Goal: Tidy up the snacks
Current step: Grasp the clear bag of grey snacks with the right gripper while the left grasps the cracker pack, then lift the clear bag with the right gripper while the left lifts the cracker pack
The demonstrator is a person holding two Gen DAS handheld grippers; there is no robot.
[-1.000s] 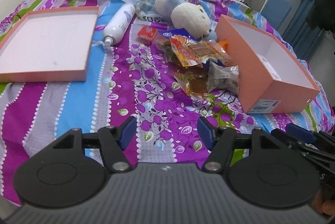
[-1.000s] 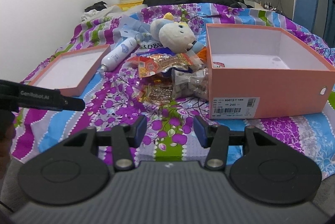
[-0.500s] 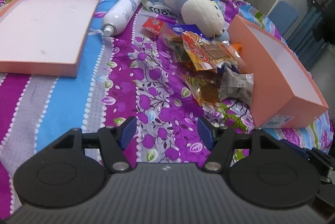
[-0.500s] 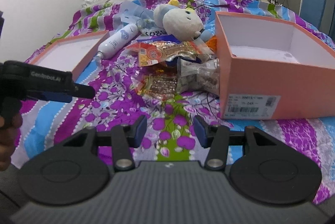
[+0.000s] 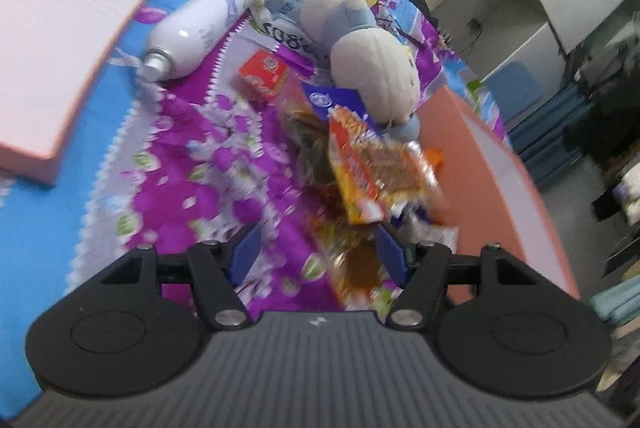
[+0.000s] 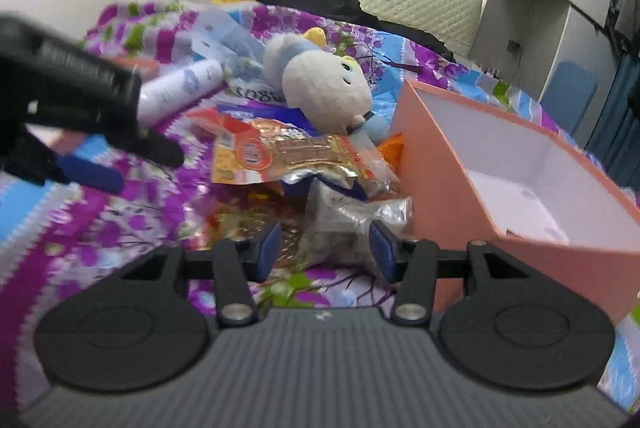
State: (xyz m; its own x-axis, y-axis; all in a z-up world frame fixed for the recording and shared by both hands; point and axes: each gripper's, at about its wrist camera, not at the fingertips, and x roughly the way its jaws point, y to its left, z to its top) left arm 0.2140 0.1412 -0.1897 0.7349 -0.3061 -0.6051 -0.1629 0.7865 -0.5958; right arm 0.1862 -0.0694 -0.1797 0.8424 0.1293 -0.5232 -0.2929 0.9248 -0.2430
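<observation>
Where any print is too blurred to read, snack packets (image 6: 288, 156) lie left of box (image 6: 472, 188); left gripper (image 5: 318, 252) and right gripper (image 6: 324, 246) both spread, holding nothing

Blurred snack packets (image 5: 372, 168) hide lower ones (contents unreadable).

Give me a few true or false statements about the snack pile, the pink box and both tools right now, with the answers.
1. Both the left tool and the right tool are open and hold nothing. True.
2. The pink box is full of snacks. False: only its white inside shows.
3. The plush toy lies behind the snack packets. True.
4. The white bottle stands upright. False: it lies on its side.
</observation>
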